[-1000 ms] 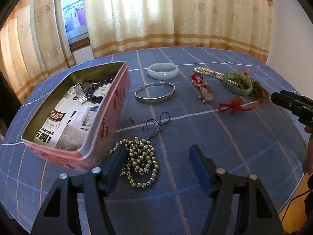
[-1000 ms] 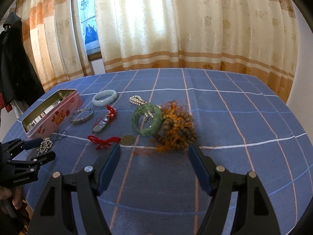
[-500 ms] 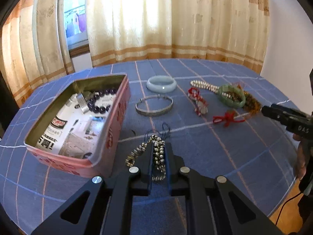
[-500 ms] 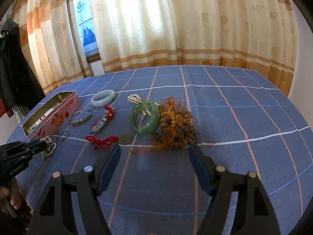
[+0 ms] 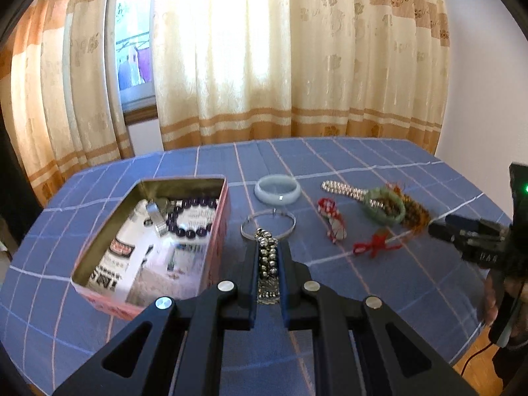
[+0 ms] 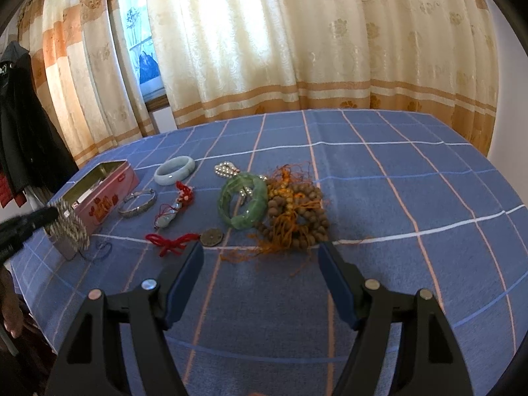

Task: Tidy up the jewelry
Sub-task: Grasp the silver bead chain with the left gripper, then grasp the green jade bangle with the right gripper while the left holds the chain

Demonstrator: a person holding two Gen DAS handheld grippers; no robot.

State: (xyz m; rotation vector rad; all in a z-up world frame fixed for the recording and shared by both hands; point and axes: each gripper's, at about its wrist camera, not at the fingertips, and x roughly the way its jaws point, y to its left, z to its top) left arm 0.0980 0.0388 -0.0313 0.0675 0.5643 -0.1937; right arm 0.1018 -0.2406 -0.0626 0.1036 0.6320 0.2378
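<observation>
My left gripper [image 5: 268, 247] is shut on a silver bead bracelet [image 5: 268, 260] and holds it above the table, just right of the open pink tin [image 5: 99, 292]. The right wrist view shows the bracelet [image 6: 71, 227] hanging from it beside the tin [image 6: 109, 191]. The tin holds dark purple beads [image 5: 188, 221] and a silver clip. My right gripper [image 6: 260, 254] is open and empty, low over the cloth in front of the brown bead bundle [image 6: 297, 211] and green bangle [image 6: 242, 203].
On the blue checked tablecloth [image 6: 412, 181] lie a pale jade bangle [image 5: 278, 189], a thin silver bangle [image 5: 268, 227], a red-corded pendant [image 5: 333, 219], a red knot with a coin [image 6: 184, 239] and a pearl string [image 5: 343, 189]. Curtains hang behind.
My left gripper closed on the silver bead bracelet and lifted it off the cloth, next to the tin. My right gripper stayed open, almost still.
</observation>
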